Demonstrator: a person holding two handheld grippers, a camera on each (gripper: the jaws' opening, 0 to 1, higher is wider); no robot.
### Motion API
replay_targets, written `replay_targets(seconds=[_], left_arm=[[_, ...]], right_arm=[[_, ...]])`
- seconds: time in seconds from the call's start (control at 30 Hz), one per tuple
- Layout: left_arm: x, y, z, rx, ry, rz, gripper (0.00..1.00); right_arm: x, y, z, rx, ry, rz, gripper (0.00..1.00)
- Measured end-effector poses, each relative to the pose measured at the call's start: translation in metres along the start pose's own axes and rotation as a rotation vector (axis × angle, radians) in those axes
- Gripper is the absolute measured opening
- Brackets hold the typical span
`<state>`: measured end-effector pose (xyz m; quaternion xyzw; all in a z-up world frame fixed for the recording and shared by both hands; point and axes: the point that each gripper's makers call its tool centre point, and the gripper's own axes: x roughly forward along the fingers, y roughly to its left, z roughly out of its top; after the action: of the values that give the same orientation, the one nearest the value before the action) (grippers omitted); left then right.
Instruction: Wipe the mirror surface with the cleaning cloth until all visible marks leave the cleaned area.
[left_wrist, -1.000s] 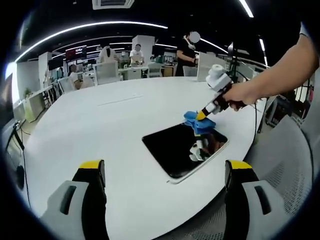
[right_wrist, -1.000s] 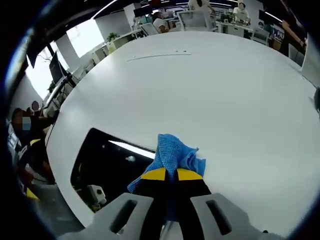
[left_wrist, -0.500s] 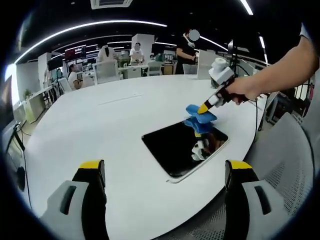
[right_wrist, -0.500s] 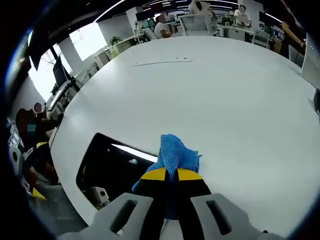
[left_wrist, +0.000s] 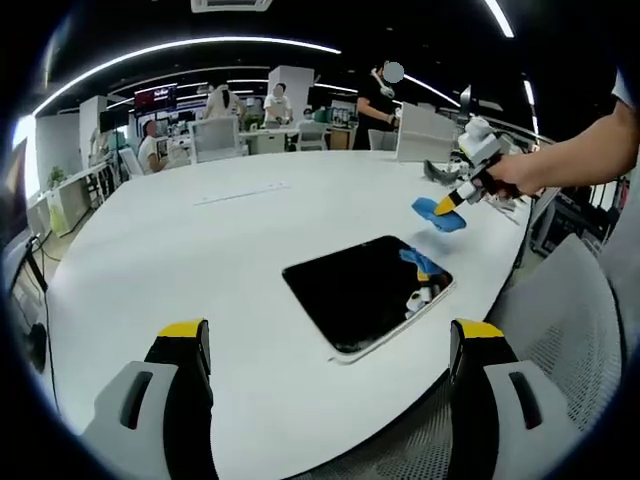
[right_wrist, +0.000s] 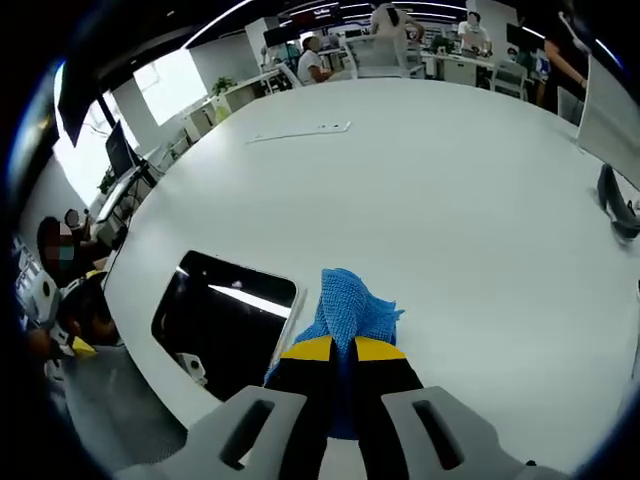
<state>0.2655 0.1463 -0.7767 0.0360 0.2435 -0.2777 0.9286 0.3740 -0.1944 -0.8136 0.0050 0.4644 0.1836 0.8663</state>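
A dark rectangular mirror (left_wrist: 365, 291) lies flat on the white table (left_wrist: 200, 250), near its right edge. The same mirror (right_wrist: 225, 318) sits lower left in the right gripper view. My right gripper (left_wrist: 447, 204) is shut on a blue cleaning cloth (left_wrist: 438, 215) and holds it in the air, above the table beyond the mirror's far right corner. In its own view the right gripper (right_wrist: 343, 349) pinches the blue cloth (right_wrist: 350, 305) between yellow-tipped jaws. My left gripper (left_wrist: 330, 335) stands open at the near table edge, nothing between its jaws.
A person's arm (left_wrist: 575, 165) holds the right gripper. A white laptop lid (left_wrist: 428, 133) and a dark object (right_wrist: 617, 201) stand at the table's far right. A grey mesh chair (left_wrist: 575, 330) is beside the mirror's edge. People sit at desks far behind.
The right gripper lifted the blue cloth off the mirror's far corner and carried it up and away to the right. The left gripper stayed put.
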Motion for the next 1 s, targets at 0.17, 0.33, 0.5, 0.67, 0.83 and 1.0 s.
replay_targets(seconds=[0.17, 0.33, 0.5, 0.67, 0.83, 1.0], left_arm=[[-0.006, 0.007, -0.001, -0.004, 0.031, 0.036, 0.99], [-0.006, 0.011, -0.006, 0.036, 0.05, 0.061, 0.99], [-0.009, 0.019, -0.007, 0.0, 0.049, 0.121, 0.99], [-0.012, 0.014, -0.001, 0.014, 0.035, 0.146, 0.99], [-0.01, 0.007, 0.001, 0.014, 0.033, 0.14, 0.99], [0.003, 0.013, 0.004, 0.01, 0.007, 0.144, 0.99]], right_arm=[[-0.019, -0.015, -0.001, 0.009, -0.002, -0.002, 0.0], [-0.033, -0.025, -0.002, -0.003, -0.007, 0.009, 0.0], [-0.034, -0.031, -0.004, -0.01, 0.003, 0.018, 0.0], [-0.029, -0.028, -0.003, -0.019, 0.002, 0.036, 0.0], [-0.019, -0.022, -0.002, -0.035, -0.007, 0.063, 0.01], [-0.007, -0.024, -0.007, -0.036, -0.005, 0.063, 0.01]])
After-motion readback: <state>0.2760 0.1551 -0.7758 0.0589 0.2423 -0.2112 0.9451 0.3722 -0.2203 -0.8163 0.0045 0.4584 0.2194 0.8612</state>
